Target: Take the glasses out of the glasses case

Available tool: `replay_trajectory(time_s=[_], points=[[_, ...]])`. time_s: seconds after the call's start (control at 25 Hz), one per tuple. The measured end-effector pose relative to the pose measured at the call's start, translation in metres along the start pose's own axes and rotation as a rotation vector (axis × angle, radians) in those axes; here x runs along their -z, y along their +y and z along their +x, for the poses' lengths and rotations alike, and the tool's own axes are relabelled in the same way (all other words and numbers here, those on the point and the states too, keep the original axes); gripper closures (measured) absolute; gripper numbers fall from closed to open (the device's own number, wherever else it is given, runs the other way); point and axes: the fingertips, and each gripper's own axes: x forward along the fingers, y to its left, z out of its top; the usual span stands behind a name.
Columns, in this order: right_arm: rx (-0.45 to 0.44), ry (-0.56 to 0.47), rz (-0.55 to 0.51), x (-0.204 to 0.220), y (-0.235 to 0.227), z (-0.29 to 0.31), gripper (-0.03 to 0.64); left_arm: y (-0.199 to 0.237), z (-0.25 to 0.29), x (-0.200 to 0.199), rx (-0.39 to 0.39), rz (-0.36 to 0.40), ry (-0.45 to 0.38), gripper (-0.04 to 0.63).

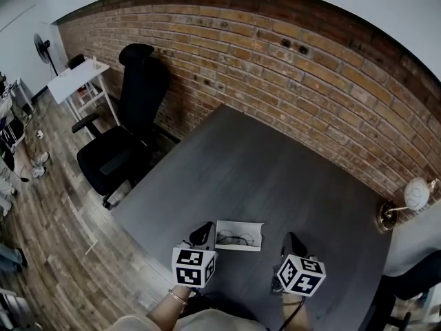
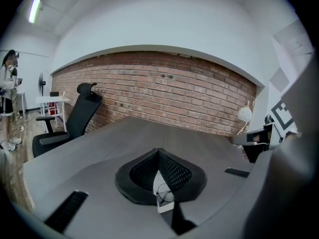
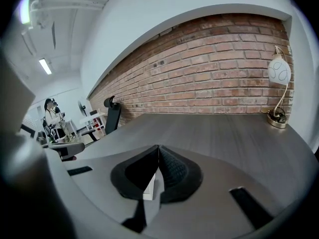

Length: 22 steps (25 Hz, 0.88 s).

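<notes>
Glasses case (image 1: 239, 236), white: is lying open on grey bench (image 1: 275, 171), glasses (image 1: 236, 238) resting on it. Left hand-held gripper (image 1: 202, 234) and right hand-held gripper (image 1: 294, 243) are flanking it, both clenched, grasping nothing.

- The tabletop (image 1: 275, 178) is dark grey with thin streaks.
- The glasses case (image 1: 256, 227) is white.
- The glasses (image 1: 235, 238) have thin dark rims.
- The left gripper (image 1: 202, 234) and right gripper (image 1: 293, 243) have black fingers (image 2: 172, 172) and cubes with black-and-white squares.
- The wall (image 1: 289, 74) is red-brown brick with pale lines.
- The chair (image 1: 117, 158) is black.
- The floor (image 1: 62, 219) is brown-grey wood planks.
- The lamp (image 1: 416, 193) is white.
</notes>
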Motion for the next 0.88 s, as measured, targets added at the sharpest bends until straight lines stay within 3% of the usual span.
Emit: replay_trajectory(time_s=[0.28,0.52,0.88], points=[[-0.01,0.03,-0.016,0.008,0.017,0.005,0.584,0.017,0.001,0.01,-0.006,-0.046,0.022,0.578],[-0.019,0.044,-0.024,0.015,0.025,0.007,0.584,0.017,0.0,0.013,0.001,-0.039,0.026,0.578],[-0.228,0.137,-0.122,0.031,0.052,0.014,0.584,0.023,-0.007,0.034,-0.024,-0.071,0.047,0.578]])
